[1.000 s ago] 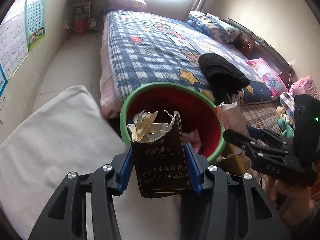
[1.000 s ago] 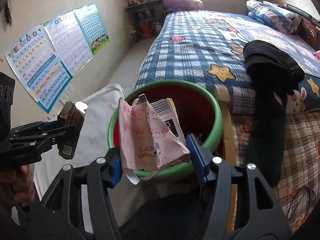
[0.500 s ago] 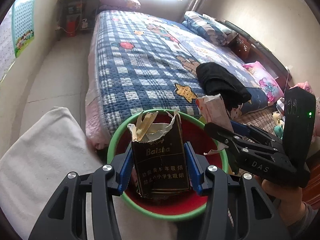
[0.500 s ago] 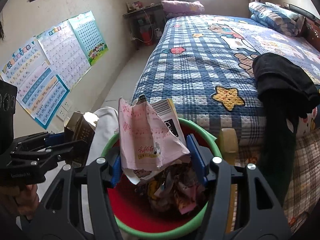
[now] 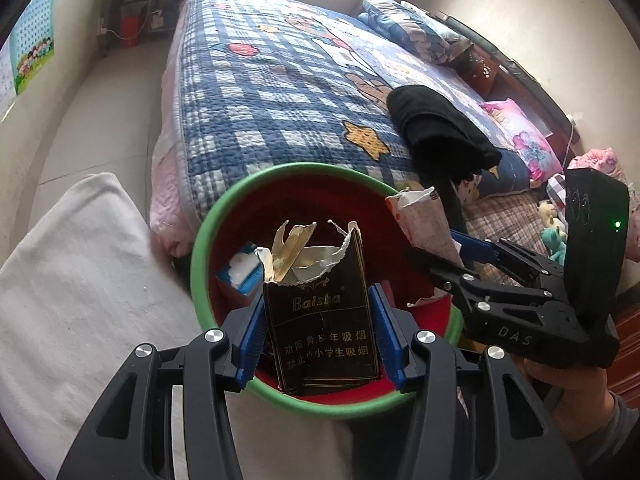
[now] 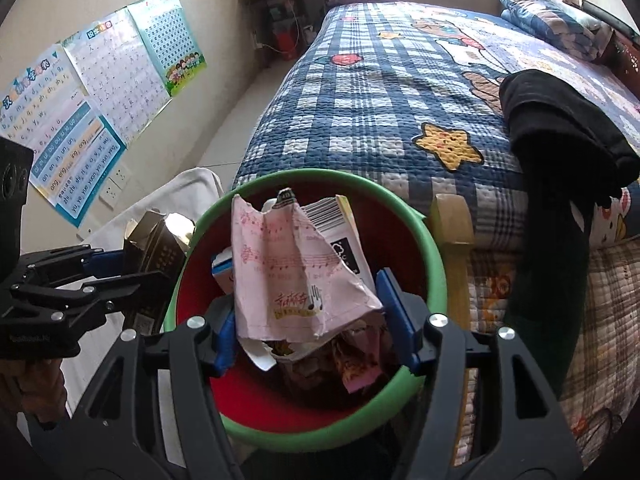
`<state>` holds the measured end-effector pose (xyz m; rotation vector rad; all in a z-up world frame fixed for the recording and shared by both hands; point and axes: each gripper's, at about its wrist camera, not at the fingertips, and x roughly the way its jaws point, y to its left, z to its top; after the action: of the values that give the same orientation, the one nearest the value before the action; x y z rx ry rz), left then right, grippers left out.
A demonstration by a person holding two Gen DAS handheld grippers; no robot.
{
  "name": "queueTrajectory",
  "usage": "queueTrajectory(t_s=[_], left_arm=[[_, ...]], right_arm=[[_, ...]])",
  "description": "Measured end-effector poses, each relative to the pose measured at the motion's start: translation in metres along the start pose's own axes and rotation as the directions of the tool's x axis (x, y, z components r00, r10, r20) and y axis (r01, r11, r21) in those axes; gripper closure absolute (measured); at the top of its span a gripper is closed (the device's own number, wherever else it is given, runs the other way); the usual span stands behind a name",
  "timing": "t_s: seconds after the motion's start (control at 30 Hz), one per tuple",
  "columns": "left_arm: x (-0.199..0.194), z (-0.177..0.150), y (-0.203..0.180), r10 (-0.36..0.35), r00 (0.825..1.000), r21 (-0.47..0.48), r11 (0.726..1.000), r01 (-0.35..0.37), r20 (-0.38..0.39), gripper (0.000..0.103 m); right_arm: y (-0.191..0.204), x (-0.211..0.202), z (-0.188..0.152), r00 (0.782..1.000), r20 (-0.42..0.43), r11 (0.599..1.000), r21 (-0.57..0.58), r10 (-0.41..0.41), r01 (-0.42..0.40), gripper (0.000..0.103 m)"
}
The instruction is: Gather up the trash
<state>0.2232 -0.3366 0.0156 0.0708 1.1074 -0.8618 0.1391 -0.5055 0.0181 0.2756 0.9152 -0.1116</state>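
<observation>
Beside a bed with a blue checked quilt [image 6: 384,92], a person is holding two hand-held grippers over a round bin [image 5: 208,236] with a green rim and a red inside. A second ago the bin was sitting farther ahead of both grippers and only its far wall was showing; now both are hanging directly above its mouth, and scraps already dropped at the bottom are coming into sight.

Seen from the left wrist camera, the left gripper [image 5: 316,320] is clamping a torn dark brown cigarette pack [image 5: 320,320] upright between its blue pads, at a middling width that is not changing. The pack's ragged top is pointing up and its body is hanging over the near side of the bin.

Seen from the right wrist camera, the right gripper [image 6: 308,312] is carrying a crumpled pink paper wrapper [image 6: 292,276] with a white barcoded sheet behind it. Its jaws are opening at this moment. The wrapper is sitting between the blue pads, with a small gap appearing at the right pad, so the grip looks to be letting go. The wrapper is hanging above the bin's middle.

A black garment [image 6: 560,128] is lying on the quilt, and a white cushion [image 5: 80,280] is sitting left of the bin.

Judging by this, the carrying step is finishing and the drop is starting: the wrapper should fall in first, with the cigarette pack waiting for release.
</observation>
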Motion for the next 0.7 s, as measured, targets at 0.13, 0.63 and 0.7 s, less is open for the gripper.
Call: queueTrajectory(t_s=[0.13,0.63,0.7], left_arm=[[-0.011,0.0,-0.007,0.004,1.0,0.006,1.0,-0.004,0.027,0.032],[-0.136,-0.041,-0.005,0.144,0.954,0.005,0.989,-0.15,0.263,0.008],[-0.149,-0.058,-0.005,0.215,0.938,0.011,0.974,-0.227,0.272,0.008]], right_arm=[[0.003,-0.015,0.0,1.0,0.019,1.0,-0.007,-0.008,0.009,0.026],[0.06,-0.093,-0.016,0.992,0.117,0.996,-0.078,-0.038,0.047,0.005],[0.08,-0.1,-0.024,0.991,0.126,0.994,-0.102,-0.036,0.049,0.005]])
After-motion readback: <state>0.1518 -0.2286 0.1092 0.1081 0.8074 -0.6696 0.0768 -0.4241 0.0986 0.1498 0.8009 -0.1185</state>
